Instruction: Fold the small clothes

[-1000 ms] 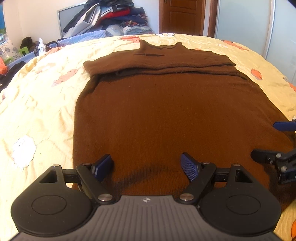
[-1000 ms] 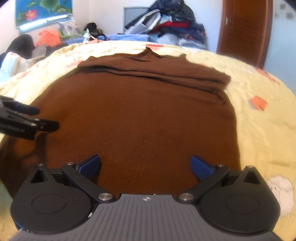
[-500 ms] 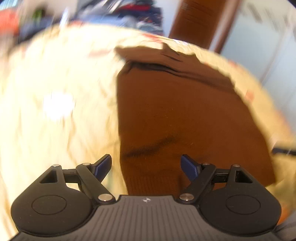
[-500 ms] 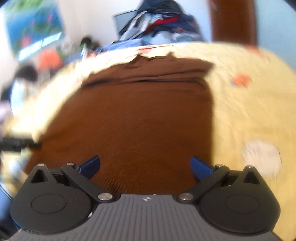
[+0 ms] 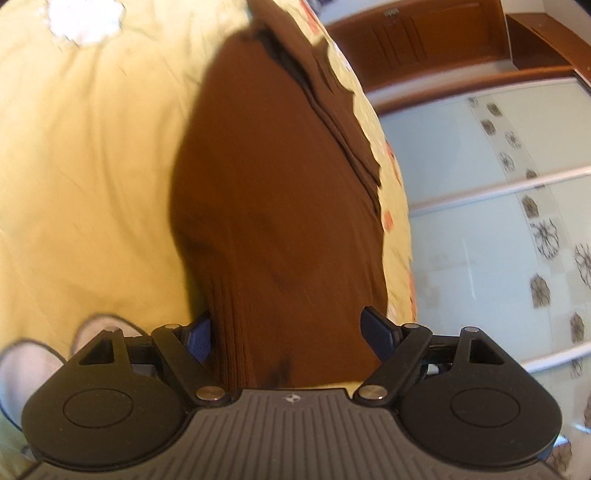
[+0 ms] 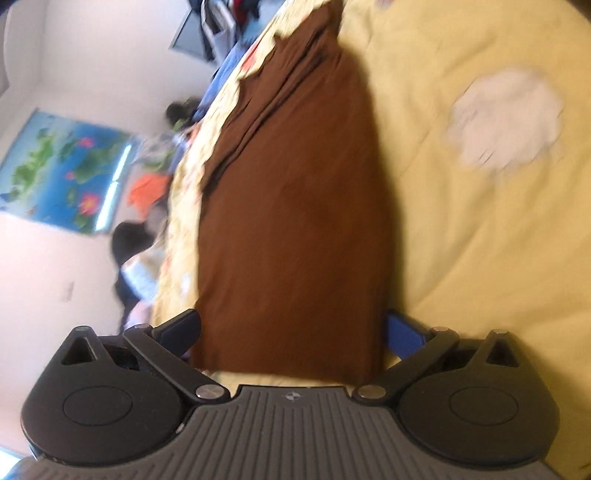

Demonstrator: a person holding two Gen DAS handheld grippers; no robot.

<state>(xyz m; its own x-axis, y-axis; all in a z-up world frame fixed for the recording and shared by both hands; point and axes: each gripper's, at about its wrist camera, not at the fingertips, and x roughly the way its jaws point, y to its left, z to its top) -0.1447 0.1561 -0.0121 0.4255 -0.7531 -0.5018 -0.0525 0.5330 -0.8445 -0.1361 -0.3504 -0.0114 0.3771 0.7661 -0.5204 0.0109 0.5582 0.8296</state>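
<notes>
In the left wrist view, the pale yellow quilted bedspread (image 5: 92, 184) fills the left side, with a white fluffy sheep print (image 5: 86, 16) at the top edge. To its right lies the dark brown knitted sweater (image 5: 277, 184), stretched along the bed, its folded-over upper part bunched at the far end and its ribbed hem nearest the camera. The left gripper (image 5: 291, 332) straddles that hem corner with its blue-padded jaws spread wide, one pad at each side of the cloth; the pads do not pinch it. Further right stand a pale sliding wardrobe door with flower motifs (image 5: 517, 221) and a brown wooden door (image 5: 424, 37).

In the right wrist view, a blue poster with green and red shapes (image 6: 62, 170) hangs on the wall at left, and a blurred heap of clothes (image 6: 221, 22) sits beyond the bed. The brown sweater (image 6: 295, 203) runs up the middle on the bedspread (image 6: 480, 240). The right gripper (image 6: 291, 332) also has its jaws apart, straddling the near hem without clamping it. No containers appear in either view.
</notes>
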